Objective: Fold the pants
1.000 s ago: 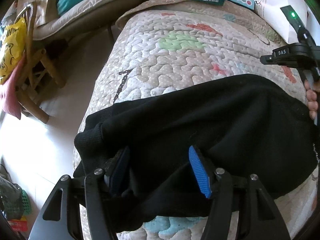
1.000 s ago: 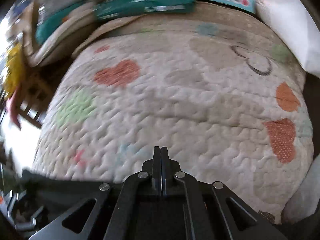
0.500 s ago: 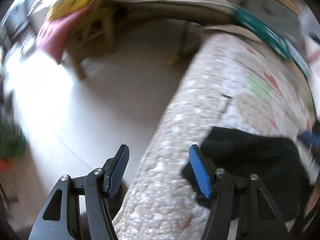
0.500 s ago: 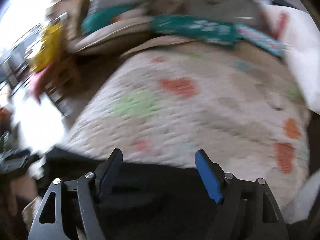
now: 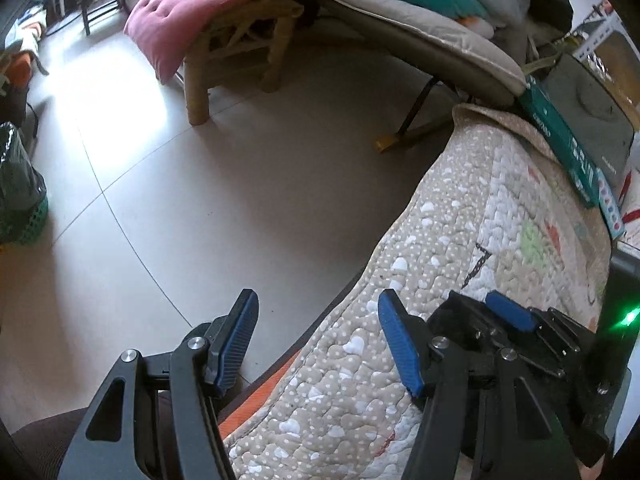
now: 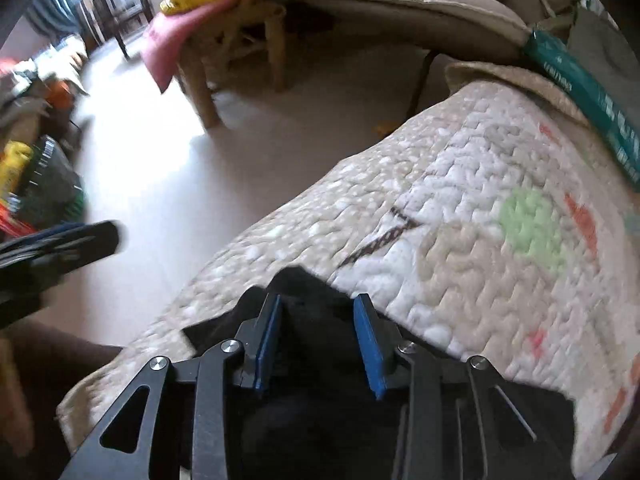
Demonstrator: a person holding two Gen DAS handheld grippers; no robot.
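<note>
The black pants [image 6: 304, 288] lie on the quilted bed cover [image 6: 500, 208] near its left edge. In the right wrist view my right gripper [image 6: 318, 312] is open, its blue pads on either side of a raised corner of the black fabric, not closed on it. My left gripper [image 5: 318, 314] is open and empty, off the pants, over the bed's left edge and the floor. The right gripper also shows in the left wrist view [image 5: 508, 316] at the lower right, hiding the pants there. The left gripper's finger [image 6: 72, 240] shows blurred at the left of the right wrist view.
A tiled floor [image 5: 200, 200] lies left of the bed. A wooden chair [image 5: 236, 52] with a pink cushion stands beyond it. A grey padded lounger [image 5: 420, 32] and a green box [image 5: 560, 140] are at the bed's far end. Bags [image 5: 20, 192] sit at the far left.
My left gripper has left the pants and swung left over the bed's edge. My right gripper has opened and moved left to the pants' corner.
</note>
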